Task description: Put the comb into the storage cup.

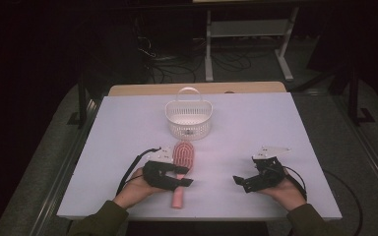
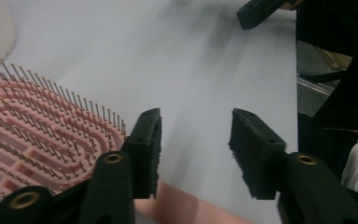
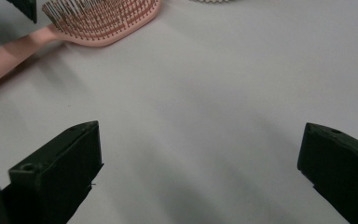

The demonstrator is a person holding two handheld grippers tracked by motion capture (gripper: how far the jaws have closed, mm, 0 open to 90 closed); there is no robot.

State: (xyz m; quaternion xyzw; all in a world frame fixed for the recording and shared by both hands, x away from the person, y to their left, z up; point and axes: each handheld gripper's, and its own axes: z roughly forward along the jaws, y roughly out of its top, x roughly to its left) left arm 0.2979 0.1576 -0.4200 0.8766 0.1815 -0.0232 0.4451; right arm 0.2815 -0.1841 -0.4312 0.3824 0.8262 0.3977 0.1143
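A pink hairbrush (image 1: 182,158) lies bristles up on the white table (image 1: 256,128), its handle pointing toward the near edge. My left gripper (image 1: 185,176) hovers over the brush's neck, where head meets handle. In the left gripper view its jaws stand open (image 2: 196,144), with the bristled head (image 2: 42,130) to their left and the handle (image 2: 186,205) below the gap. My right gripper (image 1: 242,183) rests near the front right of the table, wide open (image 3: 200,158) over bare tabletop. The hairbrush (image 3: 102,18) lies far ahead of it.
A white perforated basket (image 1: 189,118) with an upright handle stands at the table's middle, just beyond the brush head. A wooden strip (image 1: 197,88) borders the far edge. Cables and a white frame (image 1: 246,29) sit on the dark floor behind.
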